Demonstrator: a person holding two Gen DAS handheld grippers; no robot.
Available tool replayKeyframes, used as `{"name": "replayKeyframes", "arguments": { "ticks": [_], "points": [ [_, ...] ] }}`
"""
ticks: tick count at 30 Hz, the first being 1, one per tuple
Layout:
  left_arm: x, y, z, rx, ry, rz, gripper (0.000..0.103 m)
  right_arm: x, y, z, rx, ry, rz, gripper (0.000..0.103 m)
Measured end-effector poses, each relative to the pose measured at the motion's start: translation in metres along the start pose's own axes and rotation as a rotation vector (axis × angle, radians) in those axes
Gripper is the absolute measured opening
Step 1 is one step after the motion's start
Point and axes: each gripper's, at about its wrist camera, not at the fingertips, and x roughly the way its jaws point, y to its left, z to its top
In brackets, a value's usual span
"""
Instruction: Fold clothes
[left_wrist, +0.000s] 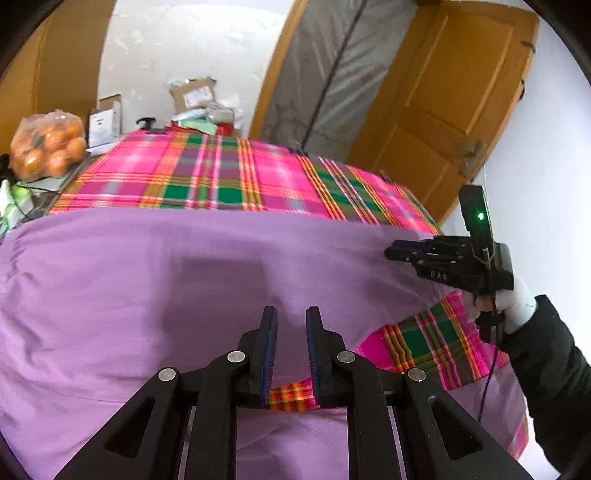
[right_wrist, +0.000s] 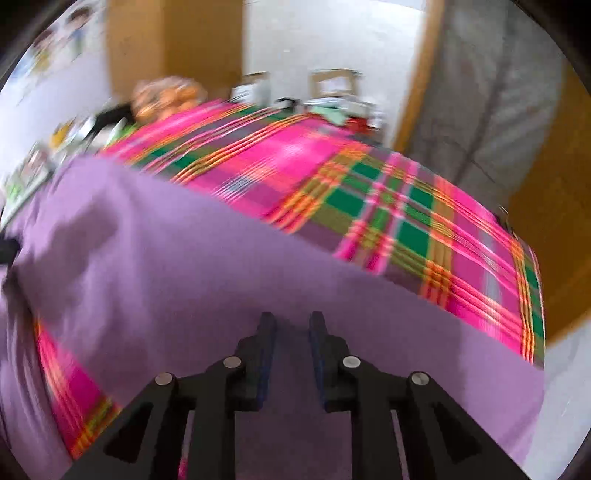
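Two tongs work over a purple garment (left_wrist: 147, 280) spread across a surface covered by a pink, green and orange checked cloth (left_wrist: 207, 173). The left tongs (left_wrist: 291, 317) stand a little apart, with nothing pinched between the blue pads; garment and a strip of checked cloth show through the gap beneath them. The right tongs (right_wrist: 292, 321) are likewise slightly parted above the purple fabric and hold nothing; that view is blurred. From the left wrist view the right tongs (left_wrist: 391, 253) reach in at the garment's right edge, carried by a white-gloved hand (left_wrist: 513, 302) in a dark sleeve; whether they touch the fabric I cannot tell. A bag of oranges (left_wrist: 48, 147) sits at the far left.
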Motion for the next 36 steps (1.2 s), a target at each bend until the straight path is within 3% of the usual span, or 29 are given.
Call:
{"name": "replayKeyframes", "arguments": {
  "ticks": [8,13,17,24,30,36],
  "points": [
    [-0.029,0.040,0.002,-0.044,-0.058,0.075,0.016,0.020,0.006,0.014,0.010,0.009,0.066,0.019],
    [-0.055,0.088,0.001,-0.093,-0.084,0.183,0.017,0.019,-0.019,0.025,0.162,0.004,0.011,0.019],
    [-0.071,0.129,0.000,-0.143,-0.079,0.250,0.026,0.004,0.009,0.028,0.098,-0.033,0.100,0.020],
    [-0.076,0.170,-0.010,-0.208,-0.046,0.282,0.029,0.014,0.050,0.029,0.025,0.005,0.198,0.020],
    [-0.067,0.195,-0.027,-0.231,0.008,0.307,0.030,0.023,0.052,0.027,0.045,0.022,0.143,0.018],
    [-0.086,0.227,-0.047,-0.304,-0.012,0.348,0.030,0.003,0.045,0.029,0.108,-0.026,0.131,0.019]
  ]
}}
